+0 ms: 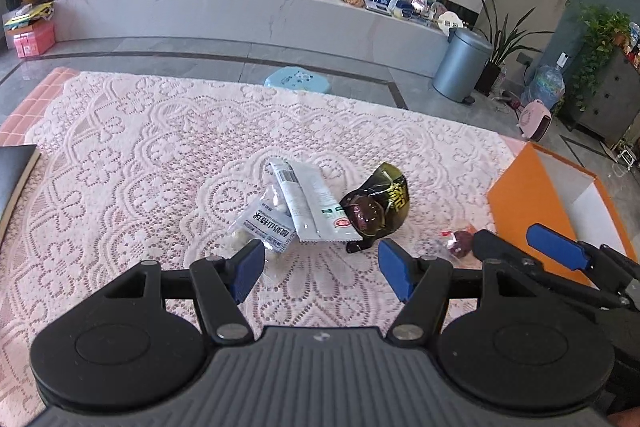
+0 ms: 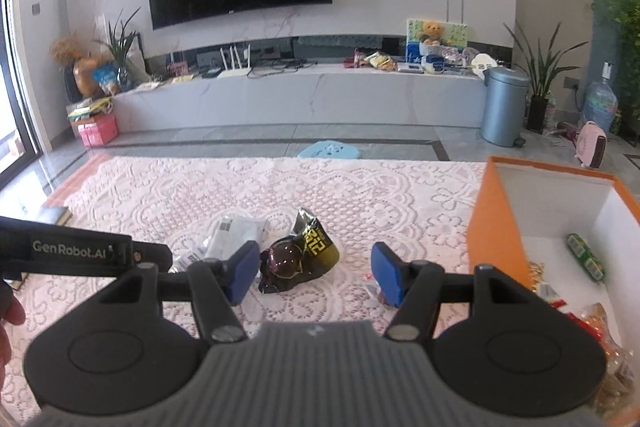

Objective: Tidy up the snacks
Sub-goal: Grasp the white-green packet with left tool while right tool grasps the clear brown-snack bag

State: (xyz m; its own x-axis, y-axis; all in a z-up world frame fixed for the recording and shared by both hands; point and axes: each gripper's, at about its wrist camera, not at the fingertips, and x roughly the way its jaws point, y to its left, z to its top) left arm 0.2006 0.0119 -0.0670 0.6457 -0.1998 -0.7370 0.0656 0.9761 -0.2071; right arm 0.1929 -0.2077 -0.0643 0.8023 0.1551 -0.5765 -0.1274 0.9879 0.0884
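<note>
Two white snack packets lie crossed on the lace cloth, with a black-and-gold snack bag touching their right side. A small red wrapped snack lies further right. My left gripper is open and empty, hovering just in front of the white packets. My right gripper is open and empty, over the cloth just in front of the black-and-gold bag; it also shows at the right of the left wrist view. The white packets sit left of the bag.
An orange box with a white inside stands on the right and holds several snacks, among them a green packet. A dark book lies at the table's left edge. A blue stool stands beyond the far edge.
</note>
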